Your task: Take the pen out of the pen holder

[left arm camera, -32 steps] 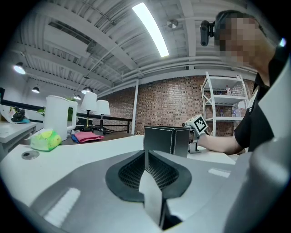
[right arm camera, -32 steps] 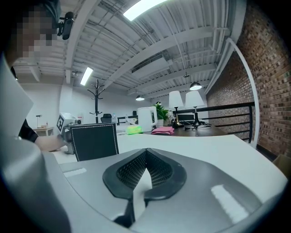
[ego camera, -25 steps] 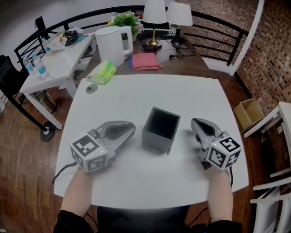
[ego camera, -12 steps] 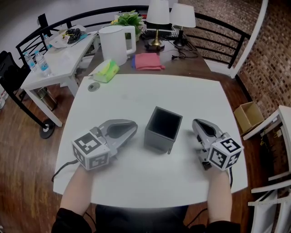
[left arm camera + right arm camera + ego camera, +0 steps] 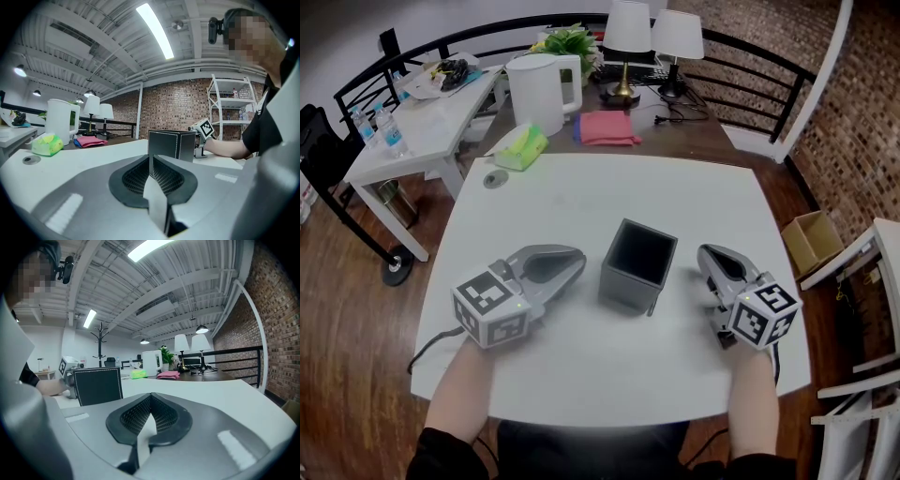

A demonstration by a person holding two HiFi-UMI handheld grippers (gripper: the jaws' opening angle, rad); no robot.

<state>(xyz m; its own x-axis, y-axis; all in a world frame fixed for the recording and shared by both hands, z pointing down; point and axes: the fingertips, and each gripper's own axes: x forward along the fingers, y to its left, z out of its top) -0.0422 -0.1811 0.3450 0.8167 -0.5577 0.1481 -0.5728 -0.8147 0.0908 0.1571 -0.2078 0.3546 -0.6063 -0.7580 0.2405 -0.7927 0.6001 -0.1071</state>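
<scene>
We flank the pen holder (image 5: 623, 289) with left gripper (image 5: 575, 260) and right gripper (image 5: 706, 255), both closed and empty; a thin dark stick (image 5: 651, 307), perhaps the pen, leans at its near-right corner, closer to our right

A loft-style office or studio: brick wall (image 5: 853, 103), black railing (image 5: 750, 49) and wood floor (image 5: 352, 375) around a white table (image 5: 694, 197); strip light (image 5: 157, 30) on a bare, beamed ceiling (image 5: 70, 42). Table lamps (image 5: 628, 26), a kettle (image 5: 536, 89), metal shelving (image 5: 233, 112) and a coat stand (image 5: 100, 341) furnish it.
</scene>
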